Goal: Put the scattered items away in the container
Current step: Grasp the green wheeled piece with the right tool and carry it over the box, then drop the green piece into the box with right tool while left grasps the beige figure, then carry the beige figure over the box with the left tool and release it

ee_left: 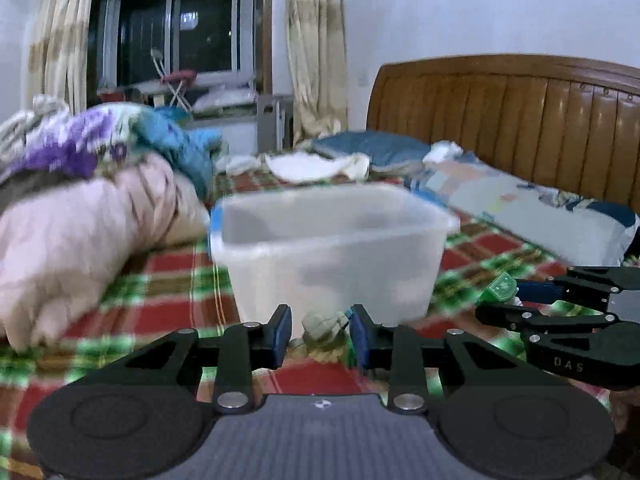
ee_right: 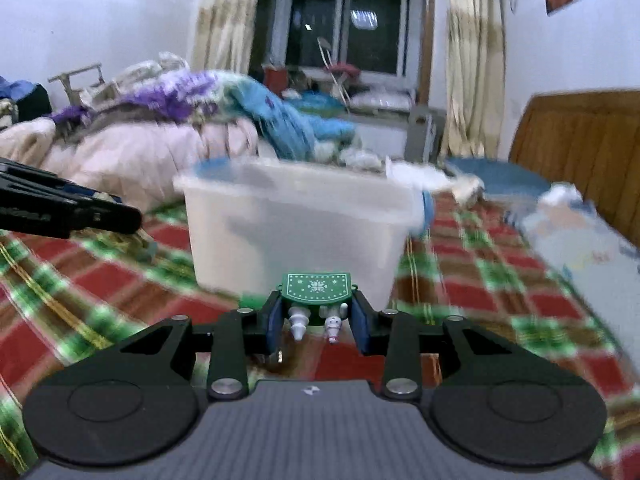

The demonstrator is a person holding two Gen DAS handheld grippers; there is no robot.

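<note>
A translucent white plastic container (ee_left: 332, 256) stands on the plaid bedspread ahead of both grippers; it also shows in the right wrist view (ee_right: 296, 232). My left gripper (ee_left: 320, 334) is shut on a small olive-green toy figure (ee_left: 324, 330), just in front of the container's near wall. My right gripper (ee_right: 316, 320) is shut on a green toy piece with white snowflake print and small white figures (ee_right: 316, 294), also just short of the container. The right gripper with the green toy shows in the left wrist view (ee_left: 560, 308). The left gripper shows at the left of the right wrist view (ee_right: 72, 212).
A pile of pink, purple and blue quilts (ee_left: 92, 200) lies left of the container. Pillows (ee_left: 520, 208) and a wooden headboard (ee_left: 520, 120) are on the right. A window with curtains (ee_left: 180, 28) is at the back. The red and green plaid bedspread (ee_right: 500, 300) surrounds the container.
</note>
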